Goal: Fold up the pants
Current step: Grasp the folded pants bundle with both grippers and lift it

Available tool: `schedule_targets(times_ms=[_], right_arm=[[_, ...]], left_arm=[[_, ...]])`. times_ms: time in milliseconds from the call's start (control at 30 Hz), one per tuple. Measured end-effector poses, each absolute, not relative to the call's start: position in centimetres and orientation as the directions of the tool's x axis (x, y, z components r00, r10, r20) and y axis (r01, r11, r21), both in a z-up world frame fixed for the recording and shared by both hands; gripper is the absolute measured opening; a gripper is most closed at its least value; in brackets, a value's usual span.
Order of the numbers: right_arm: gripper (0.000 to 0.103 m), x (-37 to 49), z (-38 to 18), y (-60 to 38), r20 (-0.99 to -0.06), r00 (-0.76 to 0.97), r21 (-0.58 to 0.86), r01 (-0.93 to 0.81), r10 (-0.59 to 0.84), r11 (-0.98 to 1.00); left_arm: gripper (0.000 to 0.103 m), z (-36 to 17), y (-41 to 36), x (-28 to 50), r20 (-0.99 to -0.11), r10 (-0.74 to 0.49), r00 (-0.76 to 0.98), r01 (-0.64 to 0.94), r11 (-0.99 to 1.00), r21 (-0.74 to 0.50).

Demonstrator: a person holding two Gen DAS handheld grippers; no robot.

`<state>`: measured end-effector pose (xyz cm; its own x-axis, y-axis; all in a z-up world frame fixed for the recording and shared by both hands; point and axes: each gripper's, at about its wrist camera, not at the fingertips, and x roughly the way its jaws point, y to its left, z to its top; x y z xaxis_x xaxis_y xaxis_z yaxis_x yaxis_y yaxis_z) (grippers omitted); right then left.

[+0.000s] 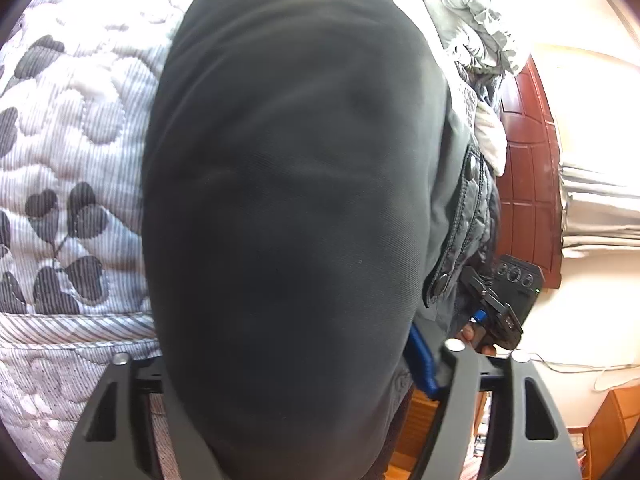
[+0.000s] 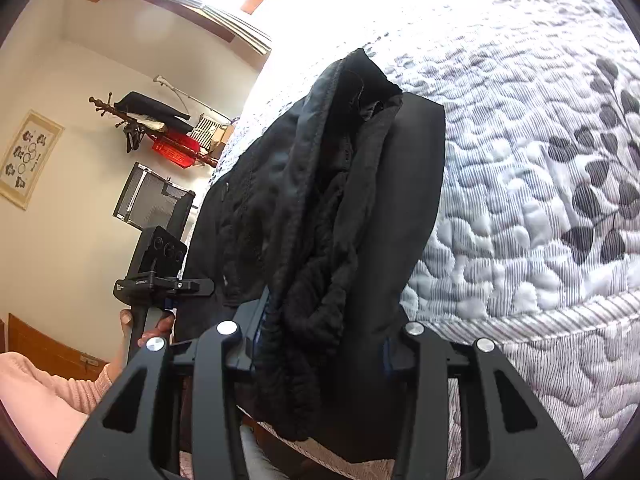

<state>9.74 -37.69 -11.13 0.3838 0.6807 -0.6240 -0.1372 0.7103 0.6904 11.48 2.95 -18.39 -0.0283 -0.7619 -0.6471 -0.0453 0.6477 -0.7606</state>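
The black pants (image 1: 288,200) fill most of the left wrist view, draped over the left gripper (image 1: 296,380), so its fingertips are hidden; it grips the cloth. In the right wrist view the pants (image 2: 320,208) hang bunched, waistband up, between the jaws of the right gripper (image 2: 320,344), which is shut on the fabric. Both grippers hold the pants above the quilted bedspread (image 2: 520,200). The other gripper (image 2: 160,276) and the hand holding it show at the left of the right wrist view.
The grey-and-white leaf-pattern bedspread (image 1: 72,160) covers the bed. A grey jacket with snaps (image 1: 464,208) and other clothes lie at the right in the left wrist view. A coat rack (image 2: 152,128) and a chair (image 2: 152,200) stand by the wall.
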Motion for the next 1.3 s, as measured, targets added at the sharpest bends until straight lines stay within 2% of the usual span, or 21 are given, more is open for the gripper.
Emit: schedule_targets(times_ms=[167, 300, 767, 900, 1033, 1167, 1200, 1233, 1300], right_arm=[[0.039, 10.5, -9.1, -36.8, -0.620, 0.412, 0.658, -0.189, 0.668, 0.728], [0.038, 11.8, -8.1, -36.3, -0.609, 0.435, 0.639, -0.226, 0.663, 0.735], [0.038, 25.1, -4.0, -34.4, -0.542, 0.521, 0.569, -0.350, 0.660, 0.744], [0.038, 29.9, -5.8, -35.2, -0.532, 0.505, 0.608, -0.330, 0.680, 0.722], [0.038, 34.2, -9.8, -35.0, -0.570, 0.450, 0.655, -0.257, 0.688, 0.711], [0.042, 35.7, -14.1, -35.9, -0.617, 0.410, 0.678, -0.158, 0.672, 0.718], [0.045, 35.9, -14.8, -36.6, -0.608, 0.407, 0.699, -0.134, 0.682, 0.703], [0.046, 36.0, -15.5, -37.2, -0.604, 0.399, 0.714, -0.113, 0.690, 0.691], [0.063, 35.8, -16.8, -37.7, -0.627, 0.394, 0.706, -0.077, 0.672, 0.704]], left_arm=[[0.052, -17.5, 3.2, 11.9, -0.638, -0.770, 0.024, -0.007, 0.638, -0.770], [0.049, -16.6, 2.8, 13.2, -0.630, -0.774, 0.063, 0.031, 0.632, -0.774], [0.049, -11.4, 3.6, 23.4, -0.585, -0.773, 0.244, 0.111, 0.622, -0.775], [0.049, -11.3, 4.4, 26.8, -0.582, -0.765, 0.274, 0.109, 0.626, -0.772], [0.049, -13.7, 5.0, 29.5, -0.622, -0.738, 0.263, 0.069, 0.657, -0.751], [0.054, -16.2, 5.5, 29.7, -0.648, -0.720, 0.248, 0.031, 0.674, -0.738], [0.059, -16.3, 5.4, 29.6, -0.644, -0.722, 0.251, 0.040, 0.673, -0.739], [0.070, -16.6, 5.7, 29.3, -0.649, -0.718, 0.252, 0.049, 0.679, -0.732], [0.080, -17.3, 6.2, 29.0, -0.668, -0.697, 0.258, 0.051, 0.701, -0.712]])
